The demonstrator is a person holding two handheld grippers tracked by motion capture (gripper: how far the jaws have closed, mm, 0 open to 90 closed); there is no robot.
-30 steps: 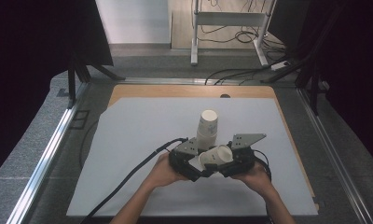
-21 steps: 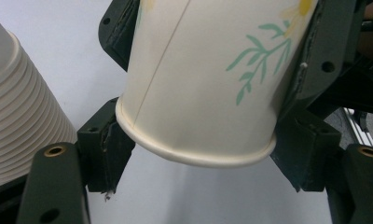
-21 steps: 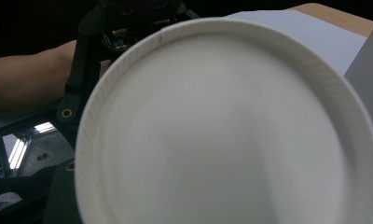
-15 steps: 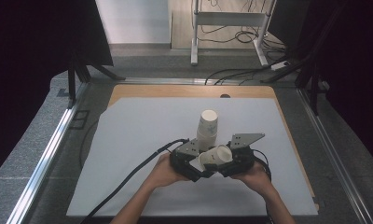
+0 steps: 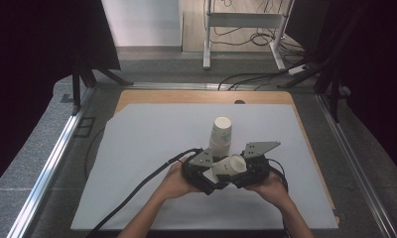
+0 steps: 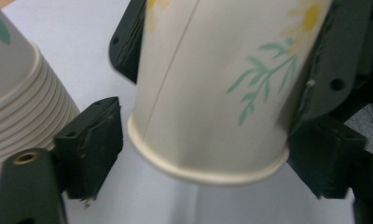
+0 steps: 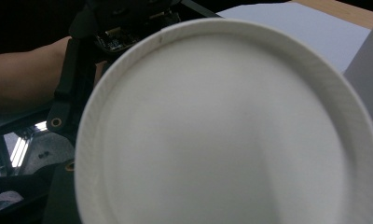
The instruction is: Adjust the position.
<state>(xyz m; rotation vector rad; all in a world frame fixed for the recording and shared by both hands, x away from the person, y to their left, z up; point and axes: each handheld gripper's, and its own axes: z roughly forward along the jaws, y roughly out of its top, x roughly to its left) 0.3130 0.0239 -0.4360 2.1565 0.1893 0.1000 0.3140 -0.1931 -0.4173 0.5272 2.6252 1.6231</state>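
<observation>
so far, one paper cup (image 5: 230,166) is sitting apart from the stack of cups (image 5: 220,135), lying on its side between the two grippers in the lower middle of the high view. the right gripper (image 5: 246,171) is clamping it: in the left gripper view its two dark jaws are pressing the cup's wall from either side, at upper left and upper right of that frame. the left gripper (image 5: 206,173) is facing the cup's rim with its jaws spread a little to either side of it; they have just been opening, and the pads are standing off the rim, so that grip looks released with the cup between them. my judgement is that the pulling-apart step is done and the setting down of the loose cup somewhere on the white sheet (image 5: 152,148) is left, with the rest of the stack waiting.

the cup is thin matte paper, a tapered cone shape with a rolled lip and a straight side seam, printed with green sprigs and yellow flowers. in the right gripper view its flat round base (image 7: 226,135) is facing the lens, ringed by a raised edge. the stack, at the left edge of the left gripper view, is showing many nested lips like ribs. the sheet is smooth and white, over a wooden board (image 5: 186,96).
</observation>
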